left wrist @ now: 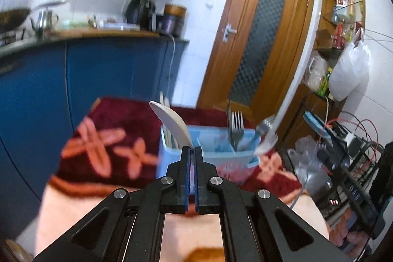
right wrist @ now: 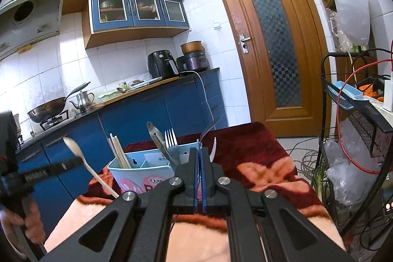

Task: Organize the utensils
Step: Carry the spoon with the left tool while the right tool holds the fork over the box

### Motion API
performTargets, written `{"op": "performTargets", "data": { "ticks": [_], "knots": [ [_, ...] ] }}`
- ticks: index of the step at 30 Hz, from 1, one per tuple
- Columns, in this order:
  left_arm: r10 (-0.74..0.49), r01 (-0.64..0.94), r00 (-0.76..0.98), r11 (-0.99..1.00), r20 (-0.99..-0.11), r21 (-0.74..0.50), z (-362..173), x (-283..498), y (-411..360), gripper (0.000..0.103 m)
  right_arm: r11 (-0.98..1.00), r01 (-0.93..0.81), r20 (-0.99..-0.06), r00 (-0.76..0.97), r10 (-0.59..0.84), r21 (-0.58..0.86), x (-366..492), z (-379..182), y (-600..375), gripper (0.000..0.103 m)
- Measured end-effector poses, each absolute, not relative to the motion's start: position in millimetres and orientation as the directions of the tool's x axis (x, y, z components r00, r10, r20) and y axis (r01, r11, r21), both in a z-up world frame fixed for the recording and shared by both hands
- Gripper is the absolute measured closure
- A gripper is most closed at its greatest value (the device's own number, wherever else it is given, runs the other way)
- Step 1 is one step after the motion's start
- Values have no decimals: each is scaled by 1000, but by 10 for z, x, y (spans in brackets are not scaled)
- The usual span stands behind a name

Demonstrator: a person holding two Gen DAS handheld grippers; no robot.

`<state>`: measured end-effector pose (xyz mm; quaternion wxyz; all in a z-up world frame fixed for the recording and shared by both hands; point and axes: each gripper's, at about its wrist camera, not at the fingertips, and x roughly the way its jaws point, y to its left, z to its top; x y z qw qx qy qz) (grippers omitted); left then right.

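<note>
Your left gripper (left wrist: 192,151) is clamped on the white spoon (left wrist: 172,124) just before the blue caddy (right wrist: 137,170), your right gripper (right wrist: 199,151) pinches a fork (right wrist: 208,129) near the caddy's right rim, red cloth (right wrist: 250,151) open beyond.

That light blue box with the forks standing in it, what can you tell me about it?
The utensil holder is a light blue box, seemingly plastic, open on top and split by inner walls into compartments. Its front bears pink shapes and some print. It stands upright on a dark red cloth with pinkish flowers. Pale chopsticks lean in its left compartment; a metal fork and a metal spoon stand further right. Neither gripper touches the holder.
</note>
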<state>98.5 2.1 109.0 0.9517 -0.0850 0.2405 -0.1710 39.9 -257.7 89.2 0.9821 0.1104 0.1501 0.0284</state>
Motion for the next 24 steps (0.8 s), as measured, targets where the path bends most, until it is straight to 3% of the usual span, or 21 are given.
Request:
{"op": "performTargets", "data": {
  "ticks": [9, 14, 24],
  "knots": [
    [-227, 219, 927, 974, -299, -59, 1563, 1101, -63, 102, 973, -13, -291, 953, 81, 229, 424, 879, -2631, 99],
    [-165, 179, 946, 983, -279, 27, 1563, 1274, -165, 102, 977, 4, -285, 957, 58, 212, 449, 930, -2685, 99],
    [-154, 159, 899, 987, -411, -23, 1208, 1501, 13, 101, 977, 2, -291, 955, 61, 211, 517, 941, -2716, 99]
  ]
}}
